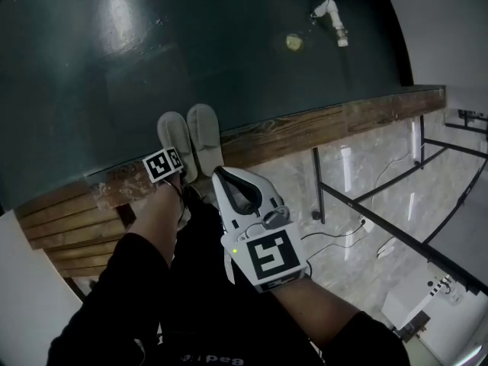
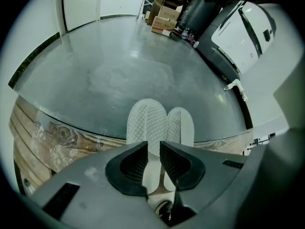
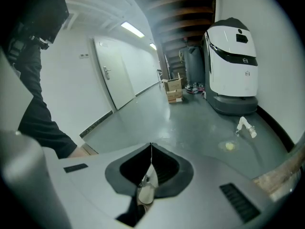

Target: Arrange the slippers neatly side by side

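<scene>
The left tool (image 2: 153, 146) stands narrowly open with nothing gripped. Just ahead of its tips the two slippers (image 2: 147, 120) lie side by side, close together, on the grey floor (image 2: 119, 75) past a wooden ledge (image 2: 57, 137). The right tool (image 3: 151, 148) is closed and empty.

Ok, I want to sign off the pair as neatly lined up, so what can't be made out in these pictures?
Heel ends of the slippers: left gripper view, behind the left gripper itself; head view, the left one under its marker cube. Heel alignment can't be judged.
Right gripper view: slippers out of frame.
Yellowish spot on the floor: too small to identify.
</scene>
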Action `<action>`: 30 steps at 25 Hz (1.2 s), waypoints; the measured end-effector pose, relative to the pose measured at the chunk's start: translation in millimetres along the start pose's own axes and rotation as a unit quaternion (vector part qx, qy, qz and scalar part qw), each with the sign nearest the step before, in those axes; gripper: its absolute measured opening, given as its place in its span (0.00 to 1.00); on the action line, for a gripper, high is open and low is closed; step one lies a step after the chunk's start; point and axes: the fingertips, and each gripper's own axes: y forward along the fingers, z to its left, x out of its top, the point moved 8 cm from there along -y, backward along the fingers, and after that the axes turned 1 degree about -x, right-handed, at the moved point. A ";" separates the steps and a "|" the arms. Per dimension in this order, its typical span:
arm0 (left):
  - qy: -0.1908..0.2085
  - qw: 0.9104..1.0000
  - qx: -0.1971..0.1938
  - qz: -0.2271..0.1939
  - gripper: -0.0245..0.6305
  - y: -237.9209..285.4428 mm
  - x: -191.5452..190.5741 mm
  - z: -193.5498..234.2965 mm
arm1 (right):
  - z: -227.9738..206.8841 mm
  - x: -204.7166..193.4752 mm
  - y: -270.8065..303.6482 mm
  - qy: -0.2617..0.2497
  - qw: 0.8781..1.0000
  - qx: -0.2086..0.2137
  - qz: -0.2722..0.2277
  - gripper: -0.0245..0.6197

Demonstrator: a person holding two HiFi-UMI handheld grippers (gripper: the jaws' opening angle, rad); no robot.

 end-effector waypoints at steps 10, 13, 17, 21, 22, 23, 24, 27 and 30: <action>0.060 0.998 -0.012 -0.032 0.12 -145.9 -20.6 -40.1 | 44.8 52.4 -84.1 0.001 0.999 0.041 -0.031 0.04; 0.072 0.997 -0.014 -0.037 0.12 -195.1 -48.5 -53.5 | 59.0 55.2 -123.1 -0.019 0.998 0.050 -0.036 0.04; 0.118 0.990 -0.029 -0.073 0.12 -252.9 -60.6 -85.1 | 66.9 55.4 -164.4 -0.038 0.995 0.072 -0.058 0.04; 0.170 0.976 -0.081 -0.111 0.12 -327.6 -102.7 -123.8 | 74.4 40.8 -219.1 -0.031 0.991 0.110 -0.075 0.04; 0.171 0.973 -0.093 -0.124 0.12 -349.0 -114.4 -133.9 | 74.4 37.3 -234.4 -0.031 0.989 0.121 -0.079 0.04; 0.171 0.970 -0.104 -0.139 0.12 -371.0 -125.7 -143.6 | 74.1 34.1 -249.6 -0.031 0.987 0.131 -0.082 0.04; 0.173 0.966 -0.112 -0.156 0.12 -393.7 -137.5 -152.1 | 74.4 30.5 -264.5 -0.032 0.986 0.141 -0.086 0.04; 0.209 0.947 -0.111 -0.217 0.12 -461.6 -177.4 -169.7 | 78.1 20.2 -304.9 -0.035 0.980 0.167 -0.105 0.04; 0.238 0.926 -0.100 -0.275 0.12 -513.4 -214.2 -180.9 | 77.7 15.7 -336.2 -0.035 0.974 0.183 -0.132 0.04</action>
